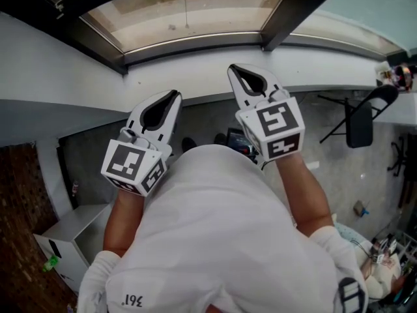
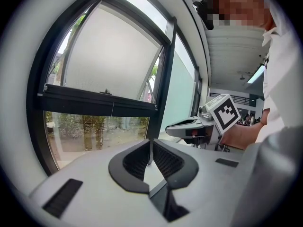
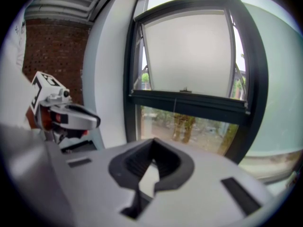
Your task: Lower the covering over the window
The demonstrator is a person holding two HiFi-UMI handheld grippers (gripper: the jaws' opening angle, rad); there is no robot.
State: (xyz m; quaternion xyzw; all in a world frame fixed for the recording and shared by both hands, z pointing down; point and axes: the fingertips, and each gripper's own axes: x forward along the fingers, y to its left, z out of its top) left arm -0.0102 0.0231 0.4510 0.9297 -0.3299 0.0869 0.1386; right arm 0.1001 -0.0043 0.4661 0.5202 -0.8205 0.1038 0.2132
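Note:
A pale roller blind [image 2: 113, 56] covers the upper part of the window, and its dark bottom bar [image 2: 94, 100] hangs about halfway down. A thin pull cord [image 2: 112, 110] dangles from the bar, and clear glass shows below it. The right gripper view shows the same blind [image 3: 189, 51], bar [image 3: 189, 103] and cord [image 3: 175, 105]. My left gripper [image 1: 174, 95] and right gripper [image 1: 233, 68] are held side by side in front of the sill, short of the window. Both are shut with nothing between the jaws. Neither touches the cord [image 1: 186, 8].
A white sill [image 1: 195, 64] runs between me and the black window frame [image 1: 287, 12]. A brick wall [image 3: 52, 51] stands at the left and a frosted pane [image 3: 279, 79] at the right. On the floor are a white cabinet [image 1: 71, 230] and a folding chair [image 1: 361, 119].

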